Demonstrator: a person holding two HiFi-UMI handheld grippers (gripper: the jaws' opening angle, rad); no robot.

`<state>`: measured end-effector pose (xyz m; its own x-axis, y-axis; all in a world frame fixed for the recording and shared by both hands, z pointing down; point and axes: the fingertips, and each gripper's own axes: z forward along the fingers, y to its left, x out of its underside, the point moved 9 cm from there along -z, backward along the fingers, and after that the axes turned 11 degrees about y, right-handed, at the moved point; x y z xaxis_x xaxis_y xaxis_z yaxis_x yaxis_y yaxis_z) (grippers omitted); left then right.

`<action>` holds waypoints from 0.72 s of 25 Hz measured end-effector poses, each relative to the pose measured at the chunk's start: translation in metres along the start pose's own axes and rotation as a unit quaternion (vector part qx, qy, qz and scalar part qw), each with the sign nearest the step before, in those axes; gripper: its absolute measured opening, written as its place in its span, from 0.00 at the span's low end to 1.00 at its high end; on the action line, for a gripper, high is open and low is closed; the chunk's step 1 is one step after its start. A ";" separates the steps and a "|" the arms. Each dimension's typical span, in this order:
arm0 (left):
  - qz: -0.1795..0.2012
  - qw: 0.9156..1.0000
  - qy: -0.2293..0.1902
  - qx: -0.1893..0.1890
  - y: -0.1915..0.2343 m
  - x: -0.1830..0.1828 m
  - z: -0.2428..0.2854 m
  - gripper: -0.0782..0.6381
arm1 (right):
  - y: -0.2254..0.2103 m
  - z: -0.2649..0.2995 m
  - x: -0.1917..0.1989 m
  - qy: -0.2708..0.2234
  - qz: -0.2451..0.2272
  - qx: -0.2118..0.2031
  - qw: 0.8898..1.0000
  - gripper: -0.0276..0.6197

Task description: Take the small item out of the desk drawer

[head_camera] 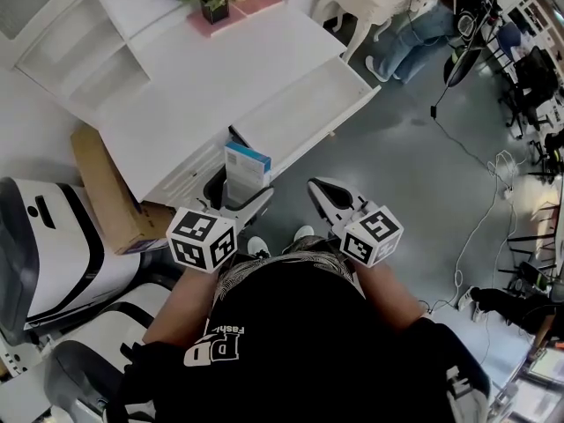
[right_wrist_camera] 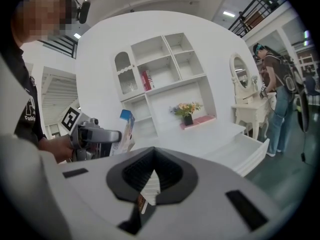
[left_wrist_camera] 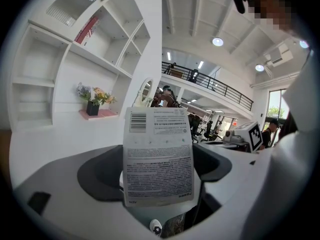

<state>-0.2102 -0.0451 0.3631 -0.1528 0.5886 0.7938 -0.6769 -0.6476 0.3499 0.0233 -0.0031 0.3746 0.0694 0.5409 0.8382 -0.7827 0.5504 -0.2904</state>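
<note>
Black tee (head_camera: 308, 324) with white print, patterned trousers (head_camera: 256, 276), white shoes (head_camera: 258, 247) — left gripper (head_camera: 236, 190), right gripper (head_camera: 322, 192), white-grey shells, black-and-white marker cubes (head_camera: 201, 239)

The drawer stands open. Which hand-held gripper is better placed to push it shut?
Probably the right hand-held gripper: its jaws are together and empty, and the drawer lies ahead. The left hand-held gripper holds the box.

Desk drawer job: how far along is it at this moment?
Done: the drawer stands pulled open and its visible floor looks bare; the blue-and-white box is out of it. In hand: the left tool clamps that box upright, near the person's body. The right tool is shut and empty. Left: probably only setting the box down, and perhaps closing the drawer.
</note>
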 end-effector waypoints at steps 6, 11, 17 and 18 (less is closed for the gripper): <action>0.005 1.000 -0.001 0.000 -0.007 0.002 0.000 0.70 | -0.001 -0.009 0.007 -0.001 0.004 0.004 1.000 0.05; 0.007 1.000 -0.001 -0.001 -0.009 0.004 -0.004 0.70 | 0.003 -0.009 0.007 -0.005 0.004 0.000 1.000 0.05; 0.009 1.000 -0.002 -0.001 -0.010 0.006 -0.009 0.70 | 0.012 -0.007 0.007 -0.006 -0.005 -0.006 1.000 0.05; 0.010 1.000 -0.003 0.000 -0.010 0.007 -0.009 0.70 | 0.013 -0.007 0.007 -0.005 -0.006 -0.006 1.000 0.05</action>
<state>-0.2109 -0.0299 0.3603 -0.1622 0.5734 0.8031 -0.6742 -0.6587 0.3341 0.0180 0.0119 0.3739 0.0717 0.5275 0.8466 -0.7740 0.5648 -0.2864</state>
